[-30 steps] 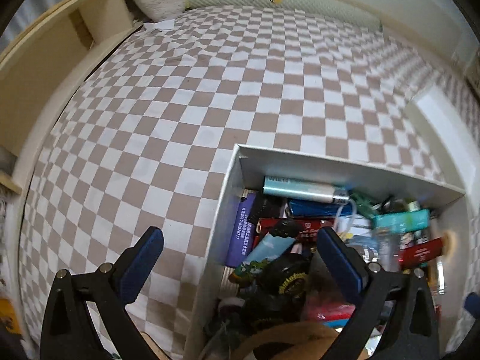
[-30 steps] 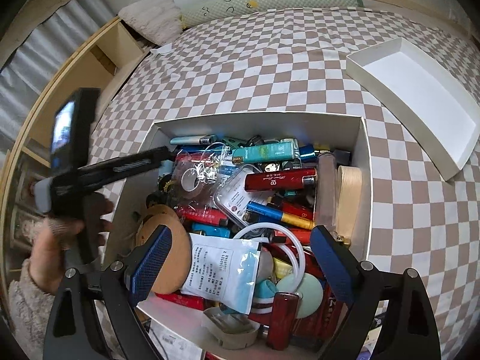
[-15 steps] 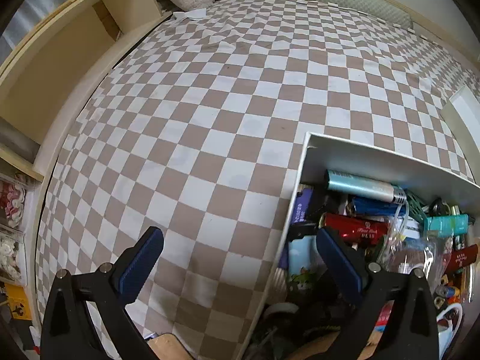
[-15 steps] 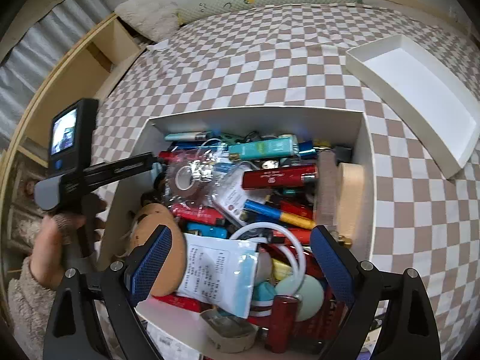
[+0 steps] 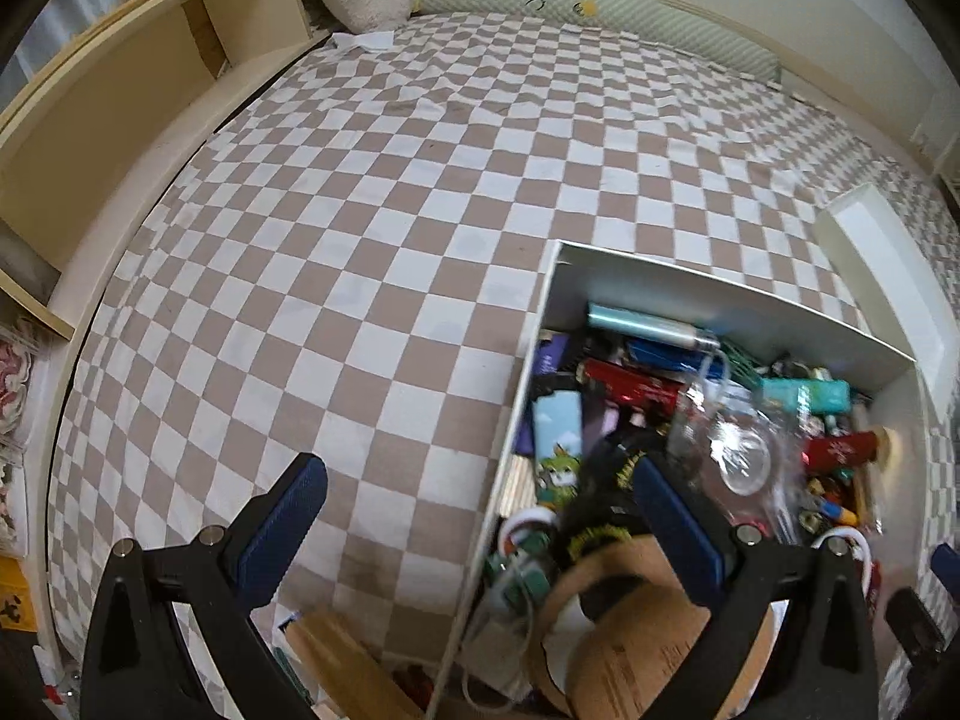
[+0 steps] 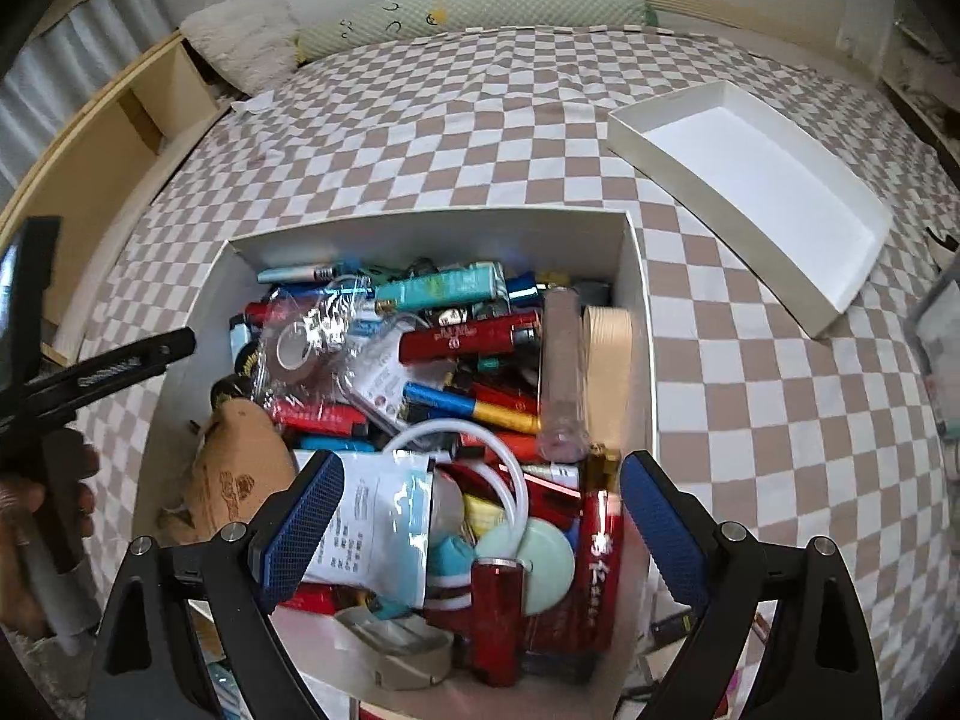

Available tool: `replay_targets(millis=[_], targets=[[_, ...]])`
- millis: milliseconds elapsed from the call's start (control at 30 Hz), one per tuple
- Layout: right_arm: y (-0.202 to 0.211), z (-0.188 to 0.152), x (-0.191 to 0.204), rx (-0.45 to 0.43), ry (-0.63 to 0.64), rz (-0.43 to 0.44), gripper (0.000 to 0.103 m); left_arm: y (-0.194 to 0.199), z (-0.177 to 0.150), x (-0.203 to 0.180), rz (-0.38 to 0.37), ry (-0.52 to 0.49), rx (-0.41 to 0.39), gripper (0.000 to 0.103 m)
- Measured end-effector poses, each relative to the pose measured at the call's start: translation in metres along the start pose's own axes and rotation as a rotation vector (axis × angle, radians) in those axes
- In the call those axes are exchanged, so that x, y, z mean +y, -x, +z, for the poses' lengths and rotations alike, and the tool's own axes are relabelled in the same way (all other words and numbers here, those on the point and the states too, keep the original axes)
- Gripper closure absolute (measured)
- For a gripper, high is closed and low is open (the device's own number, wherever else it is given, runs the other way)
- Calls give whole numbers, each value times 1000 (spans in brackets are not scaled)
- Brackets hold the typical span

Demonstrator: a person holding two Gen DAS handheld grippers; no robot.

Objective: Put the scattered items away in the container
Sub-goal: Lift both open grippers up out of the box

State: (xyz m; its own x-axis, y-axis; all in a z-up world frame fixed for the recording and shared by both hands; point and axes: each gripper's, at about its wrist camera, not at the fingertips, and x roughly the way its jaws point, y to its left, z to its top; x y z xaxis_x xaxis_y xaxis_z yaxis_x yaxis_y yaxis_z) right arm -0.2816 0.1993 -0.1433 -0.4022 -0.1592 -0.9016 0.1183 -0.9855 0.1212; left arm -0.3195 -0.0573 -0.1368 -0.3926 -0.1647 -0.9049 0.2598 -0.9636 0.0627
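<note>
A white box (image 6: 432, 234) on the checkered bed is heaped with lighters, tubes, tape rolls and packets. It also shows in the left wrist view (image 5: 720, 294) at the right. My left gripper (image 5: 480, 528) is open and empty, straddling the box's left wall near the front corner. It shows from the side in the right wrist view (image 6: 114, 363), held by a hand. My right gripper (image 6: 480, 516) is open and empty, above the near end of the box over a white packet (image 6: 372, 528) and a red lighter (image 6: 495, 624).
An empty white lid (image 6: 750, 180) lies on the bed to the right of the box. A wooden shelf unit (image 5: 120, 96) runs along the bed's left side. Pillows (image 6: 468, 18) lie at the far wall. A cork-coloured roll (image 5: 636, 648) sits at the box's near left.
My left gripper has swung left, away from above the box contents, then back a little; it now straddles the box's left wall. My right gripper has shifted slightly toward the box's near end.
</note>
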Motion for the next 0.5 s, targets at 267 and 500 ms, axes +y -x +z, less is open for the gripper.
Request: replay_targets(millis=[267, 500], targets=[[15, -15, 3, -51, 8, -67, 9, 36, -22, 3, -45, -26, -63, 1], [37, -22, -5, -123, -19, -90, 9, 65, -40, -1, -28, -83, -129, 1]])
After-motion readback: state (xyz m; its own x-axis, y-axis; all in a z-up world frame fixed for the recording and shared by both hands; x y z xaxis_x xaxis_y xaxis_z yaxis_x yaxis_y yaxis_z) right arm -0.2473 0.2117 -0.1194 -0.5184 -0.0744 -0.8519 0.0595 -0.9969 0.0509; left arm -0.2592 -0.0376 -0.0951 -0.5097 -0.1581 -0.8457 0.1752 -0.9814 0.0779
